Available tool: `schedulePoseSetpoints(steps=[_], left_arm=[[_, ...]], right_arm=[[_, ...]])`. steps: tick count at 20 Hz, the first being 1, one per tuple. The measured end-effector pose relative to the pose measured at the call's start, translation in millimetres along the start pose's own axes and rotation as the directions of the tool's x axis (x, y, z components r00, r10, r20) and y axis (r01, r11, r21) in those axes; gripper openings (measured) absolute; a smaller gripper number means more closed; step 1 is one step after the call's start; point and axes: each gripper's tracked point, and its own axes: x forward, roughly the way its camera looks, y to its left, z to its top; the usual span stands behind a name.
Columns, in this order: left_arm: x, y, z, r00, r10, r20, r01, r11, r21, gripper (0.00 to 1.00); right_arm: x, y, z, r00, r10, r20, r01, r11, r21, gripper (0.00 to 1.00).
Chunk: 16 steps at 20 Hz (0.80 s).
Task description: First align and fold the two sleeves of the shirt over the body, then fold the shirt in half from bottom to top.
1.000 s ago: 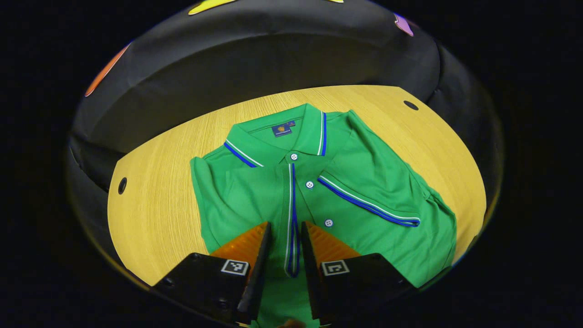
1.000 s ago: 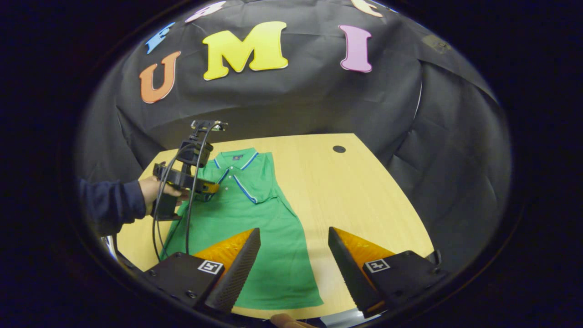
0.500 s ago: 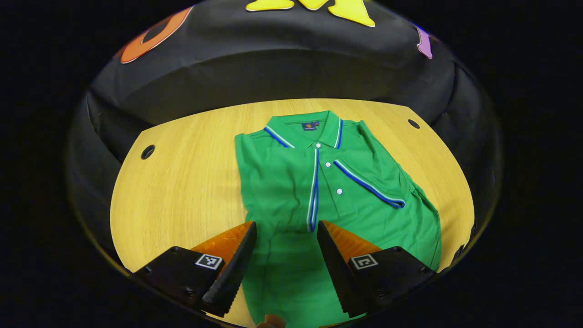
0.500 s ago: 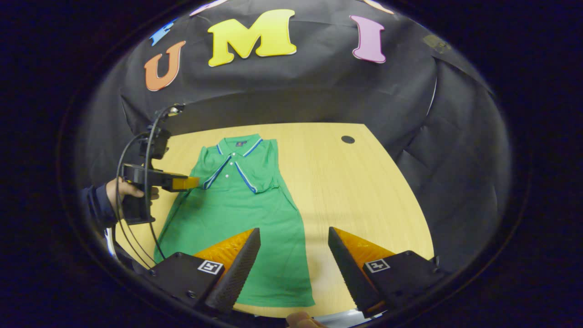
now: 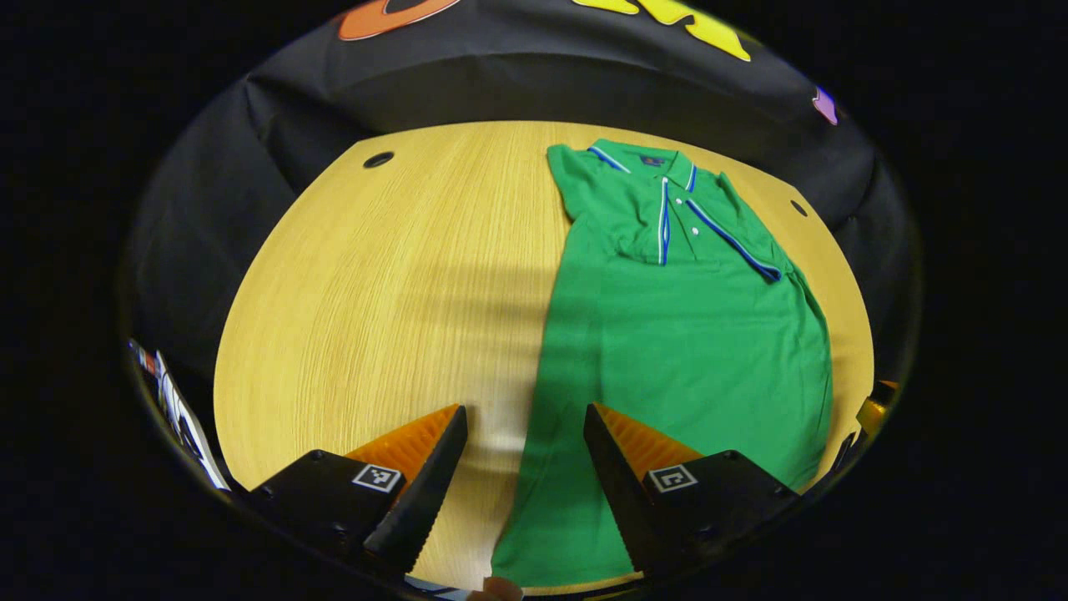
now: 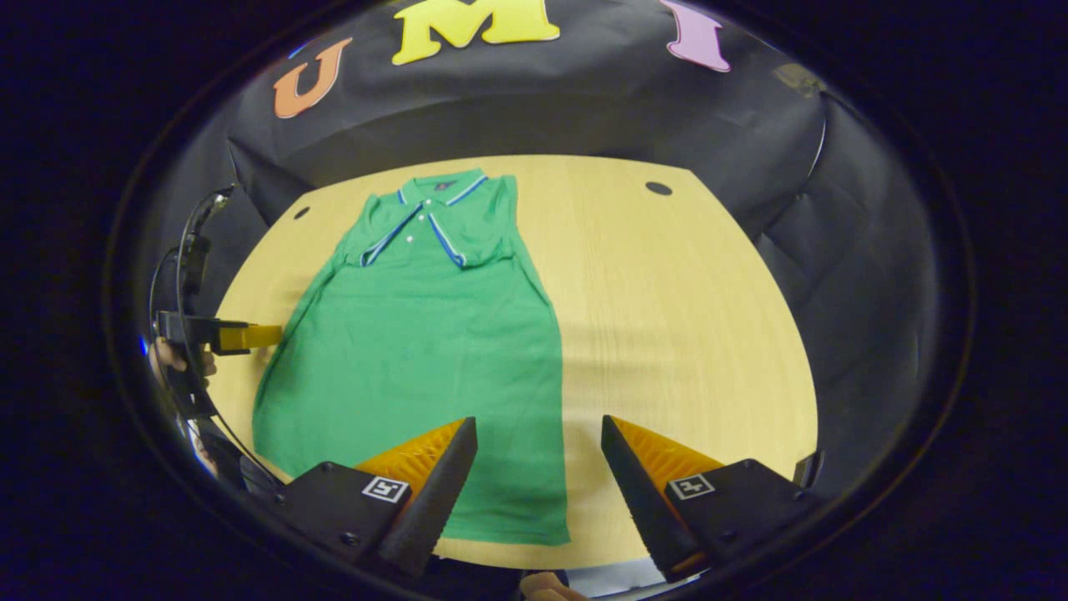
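Note:
A green polo shirt (image 5: 684, 334) (image 6: 425, 342) with blue-and-white trim lies flat on the wooden table, collar at the far end. Both sleeves are folded over the chest, their striped cuffs meeting near the button placket. My left gripper (image 5: 524, 442) hangs open above the shirt's left edge, close to the bottom hem, holding nothing. My right gripper (image 6: 539, 455) hangs open above the shirt's right bottom corner, also holding nothing. In the right gripper view the left gripper (image 6: 242, 336) appears farther off beside the shirt's left edge, held by a hand (image 6: 171, 357).
The light wooden table (image 5: 392, 292) (image 6: 676, 325) has round cable holes (image 5: 378, 159) (image 6: 658, 189) near its far corners. Black cloth walls surround it. Bare wood lies on either side of the shirt. A strip of printed material (image 5: 179, 409) shows past the table's left edge.
Both grippers pulled back from the chest toward the shirt's bottom hem. The left gripper, narrow over the placket a second ago, spread wide and moved to the shirt's left edge.

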Motion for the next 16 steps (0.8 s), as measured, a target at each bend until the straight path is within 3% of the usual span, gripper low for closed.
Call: schedulePoseSetpoints(steps=[7, 8, 9, 15, 16], left_arm=[[-33.4, 10.0, -84.5, 0.992, 0.014, -0.129, -0.023, 0.997, -0.072, 0.92], [-37.5, 9.3, -94.7, 0.988, 0.009, -0.154, -0.021, 0.996, -0.081, 0.92], [-41.6, 7.5, -105.2, 0.984, 0.001, -0.181, -0.016, 0.996, -0.086, 0.92], [-61.1, 12.5, -153.2, 0.949, 0.016, -0.314, -0.043, 0.996, -0.080, 0.92], [-61.8, 13.2, -153.6, 0.946, 0.012, -0.324, -0.041, 0.996, -0.081, 0.92]], right_arm=[[13.1, -6.3, -50.8, 0.990, -0.017, -0.141, 0.014, 1.000, -0.023, 0.96], [13.6, -7.6, -53.5, 0.988, -0.018, -0.154, 0.014, 1.000, -0.022, 0.93], [14.0, -10.2, -59.7, 0.985, -0.022, -0.169, 0.019, 1.000, -0.022, 0.96], [19.1, -7.1, -98.6, 0.954, -0.005, -0.299, 0.003, 1.000, -0.007, 0.93], [18.7, -6.6, -103.6, 0.948, -0.006, -0.318, 0.002, 1.000, -0.015, 0.96]])
